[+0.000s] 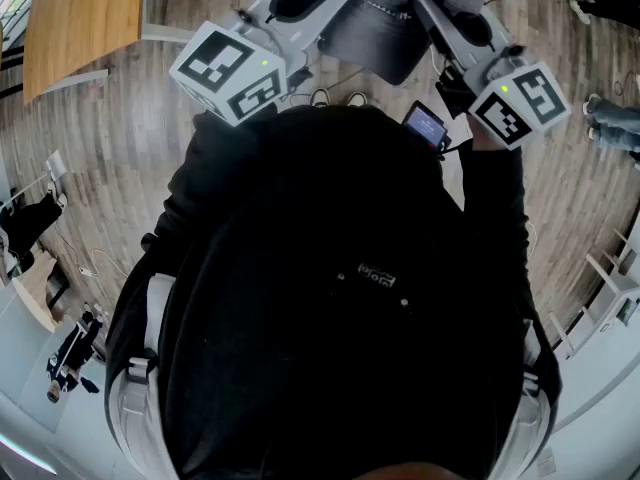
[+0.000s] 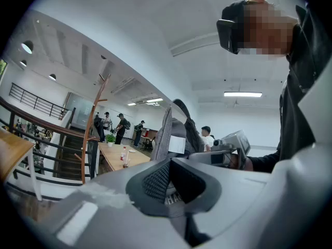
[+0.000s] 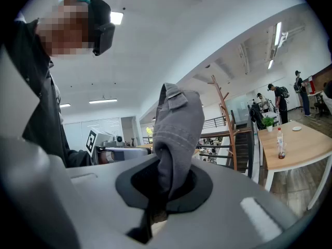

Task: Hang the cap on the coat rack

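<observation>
The grey cap (image 1: 390, 18) hangs between both grippers, held up in front of the person's black-clad chest. In the head view my left gripper (image 1: 325, 0) grips its left side and my right gripper (image 1: 445, 16) its right side. My left gripper (image 2: 174, 183), in its own view, is shut on the cap (image 2: 174, 131), whose white inner label shows. Seen from its own camera, my right gripper (image 3: 163, 183) is shut on a fold of the cap (image 3: 176, 128). The wooden coat rack (image 2: 91, 123) stands some way off, bare, also visible as the coat rack (image 3: 225, 118).
A wooden table (image 3: 295, 144) with bottles and a small plant stands near the rack. A dark stair railing (image 2: 31, 118) runs behind it. Several people (image 2: 122, 126) stand in the background. Another wooden table (image 1: 80, 18) lies on the plank floor at the left.
</observation>
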Demonstrator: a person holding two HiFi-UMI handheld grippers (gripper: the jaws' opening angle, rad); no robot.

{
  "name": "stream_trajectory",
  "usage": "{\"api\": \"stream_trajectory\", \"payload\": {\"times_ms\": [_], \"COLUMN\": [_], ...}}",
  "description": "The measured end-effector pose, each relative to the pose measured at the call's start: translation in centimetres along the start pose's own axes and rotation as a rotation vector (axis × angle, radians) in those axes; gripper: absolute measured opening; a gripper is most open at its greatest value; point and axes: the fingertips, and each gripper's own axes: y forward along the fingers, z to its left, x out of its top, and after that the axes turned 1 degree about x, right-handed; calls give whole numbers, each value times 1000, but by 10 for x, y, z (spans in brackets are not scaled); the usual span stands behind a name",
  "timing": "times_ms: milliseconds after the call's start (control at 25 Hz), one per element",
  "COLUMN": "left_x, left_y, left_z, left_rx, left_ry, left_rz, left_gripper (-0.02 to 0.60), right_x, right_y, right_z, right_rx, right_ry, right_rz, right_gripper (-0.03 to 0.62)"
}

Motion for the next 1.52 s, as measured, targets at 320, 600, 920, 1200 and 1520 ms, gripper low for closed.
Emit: {"api": "stream_trajectory", "payload": {"times_ms": [320, 600, 920, 1200, 1520], "left_x": [1, 4, -7, -13, -15], "left_y": [3, 4, 10, 12, 14], "left_z": [8, 8, 5, 5, 5], "left_rx": [4, 4, 8, 7, 0], "left_ry": [-32, -30, -17, -26, -17], "left_rz": [-9, -29, 20, 34, 40], "left_gripper": [2, 2, 2, 2, 2], "right_x": [3, 3, -7, -11, -13], "right_y": [1, 0, -2, -1, -1], "right_z": [2, 4, -1, -6, -7], "right_rx": [42, 103, 134, 139, 156], "right_ry": [18, 50, 78, 95, 107], "right_rz": [-10, -30, -44, -57, -54], "right_gripper": [21, 25, 26, 26, 26]}}
